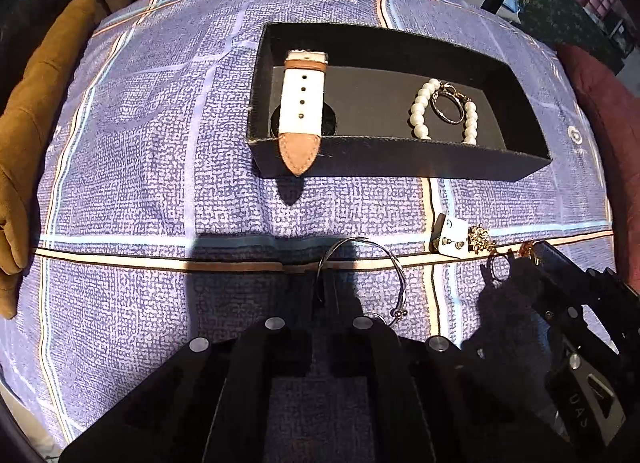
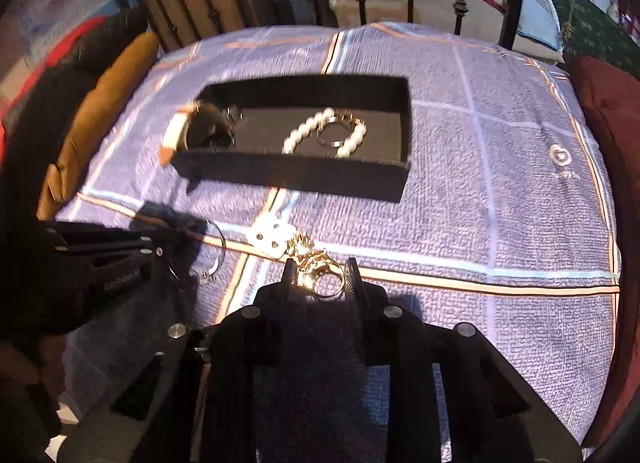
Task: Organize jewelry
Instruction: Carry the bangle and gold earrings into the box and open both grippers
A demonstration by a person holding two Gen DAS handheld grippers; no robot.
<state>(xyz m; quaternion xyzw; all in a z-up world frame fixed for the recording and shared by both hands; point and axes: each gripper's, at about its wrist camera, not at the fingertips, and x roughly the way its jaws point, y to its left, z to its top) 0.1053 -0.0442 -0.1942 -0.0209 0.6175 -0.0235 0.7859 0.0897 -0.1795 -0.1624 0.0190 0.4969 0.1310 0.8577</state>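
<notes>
One black tray [image 1: 400, 161] is seen in the upper middle of the left wrist view, set on a blue patterned cloth [image 1: 140, 143]. Two pieces of jewelry are counted inside it: one watch [image 1: 301, 95] with a white and tan strap at its left end, the tan tip hanging over the near wall, and one pearl bracelet [image 1: 424, 107] at its right end, with one metal ring [image 1: 447, 105] lying within the pearl loop.

Three more pieces are found on the cloth below the tray. One thin silver bangle [image 1: 384, 259] lies at lower centre, and the left gripper [image 1: 323, 297] is closed on its near left side, the fingers brought almost together with the wire pinched between them. One white earring card [image 1: 452, 239] lies to the right of the bangle, with a gold trinket [image 1: 478, 241] touching it.

In the right wrist view, the right gripper [image 2: 320, 275] is shown at lower centre, partly closed around one gold keyring cluster [image 2: 320, 271]; whether the pads press on it cannot be told. Two cushions are counted: one mustard [image 1: 24, 151] at the left edge, one dark red [image 1: 604, 103] at the right.
</notes>
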